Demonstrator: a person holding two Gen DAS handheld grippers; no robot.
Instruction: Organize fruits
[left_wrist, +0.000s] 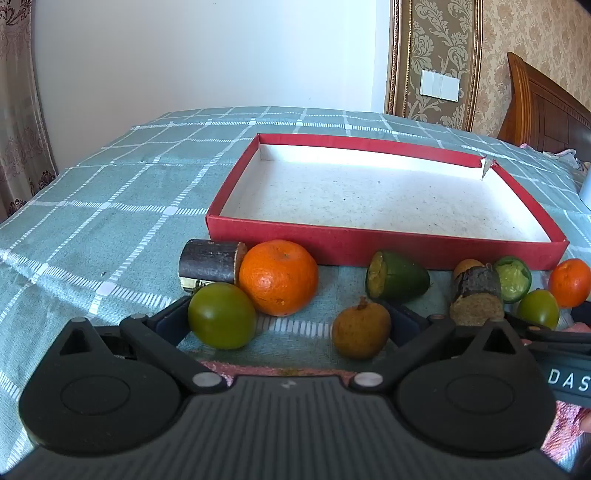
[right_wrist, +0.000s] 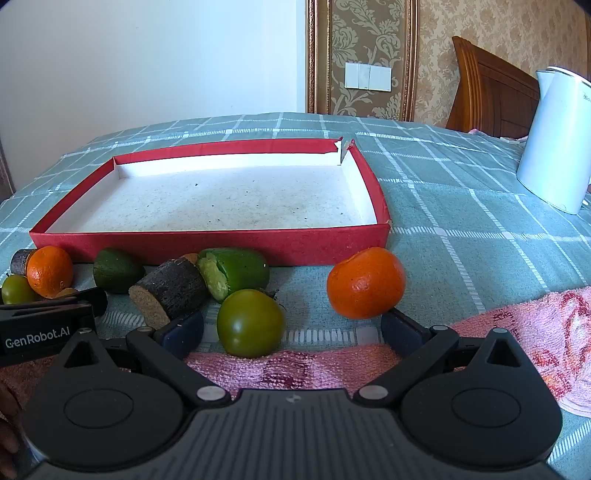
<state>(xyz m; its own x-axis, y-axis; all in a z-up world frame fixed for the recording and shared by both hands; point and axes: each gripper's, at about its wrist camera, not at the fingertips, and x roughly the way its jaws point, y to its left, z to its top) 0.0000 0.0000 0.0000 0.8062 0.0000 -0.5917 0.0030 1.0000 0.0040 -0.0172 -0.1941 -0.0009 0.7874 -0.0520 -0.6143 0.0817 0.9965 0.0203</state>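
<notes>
A shallow red box (left_wrist: 384, 242) (right_wrist: 207, 242) with a white floor lies on the checked cloth. In front of it sits a row of fruit. My left gripper (left_wrist: 291, 321) is open; a green tomato (left_wrist: 221, 315) and a brown longan (left_wrist: 360, 328) lie between its fingers, untouched. Beyond them are an orange (left_wrist: 279, 277) and a dark cane piece (left_wrist: 208, 262). My right gripper (right_wrist: 293, 326) is open around another green tomato (right_wrist: 251, 323). A second orange (right_wrist: 365, 282) sits by its right finger. A cane stub (right_wrist: 170, 291) and cut green fruits (right_wrist: 236, 273) (right_wrist: 116, 271) lie left of it.
A white kettle (right_wrist: 554, 147) stands at the back right of the cloth. A pink towel (right_wrist: 517, 332) lies under and right of the right gripper. The left tool's black casing (right_wrist: 44, 325) shows at the left edge of the right wrist view. A wooden headboard (right_wrist: 491, 85) is behind.
</notes>
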